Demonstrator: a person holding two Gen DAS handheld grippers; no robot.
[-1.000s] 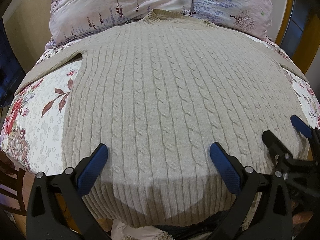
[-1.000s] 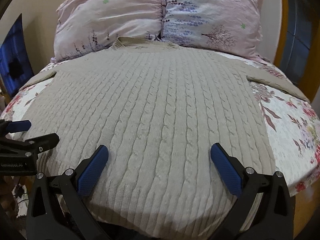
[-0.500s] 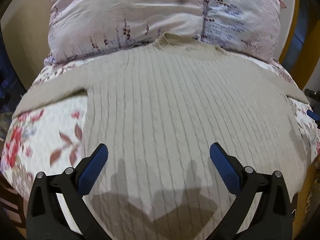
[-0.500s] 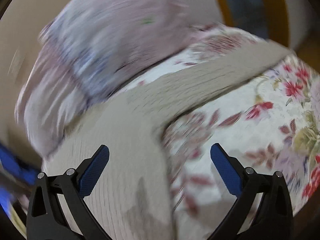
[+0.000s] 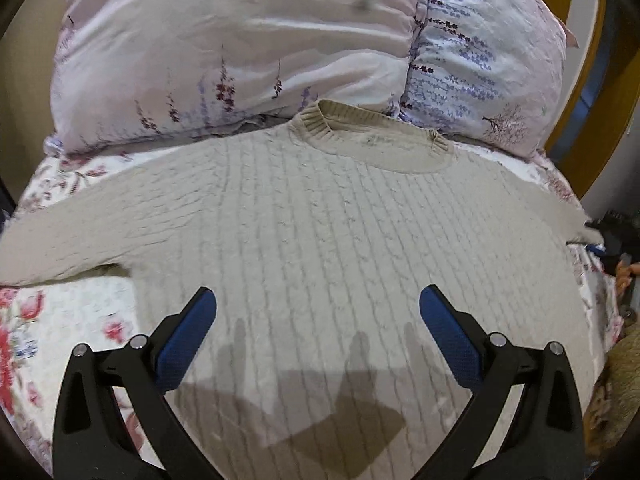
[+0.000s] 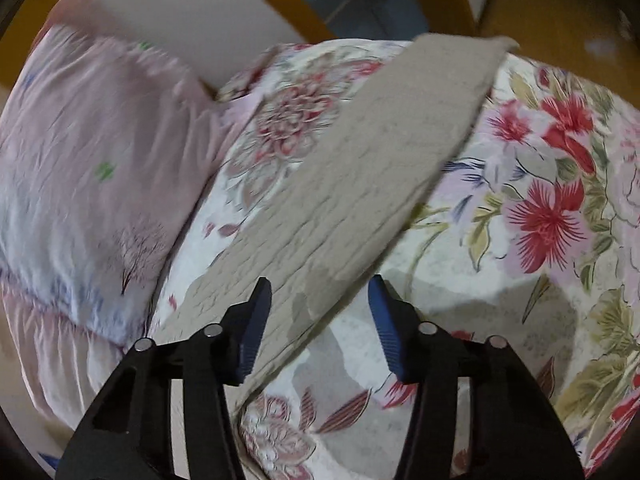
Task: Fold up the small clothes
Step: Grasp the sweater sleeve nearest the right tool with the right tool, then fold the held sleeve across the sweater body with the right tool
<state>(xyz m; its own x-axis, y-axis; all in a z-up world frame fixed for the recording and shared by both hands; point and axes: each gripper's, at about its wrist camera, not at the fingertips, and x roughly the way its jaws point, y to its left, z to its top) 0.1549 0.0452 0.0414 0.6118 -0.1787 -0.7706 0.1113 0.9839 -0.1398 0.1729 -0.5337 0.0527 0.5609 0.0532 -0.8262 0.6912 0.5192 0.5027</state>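
The left claw [image 5: 316, 332] gapes wide above the flat beige cable-knit sweater [image 5: 320, 216]; the right claw [image 6: 318, 320], half-open, straddles its sleeve [image 6: 360, 176] ahead.

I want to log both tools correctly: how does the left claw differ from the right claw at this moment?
The left claw is spread wide; the right claw is narrower, though also open. The left claw hovers over the sweater body, below the collar; the right claw straddles the sweater's sleeve lying on the floral bedspread. Both have blue pads and hold nothing.
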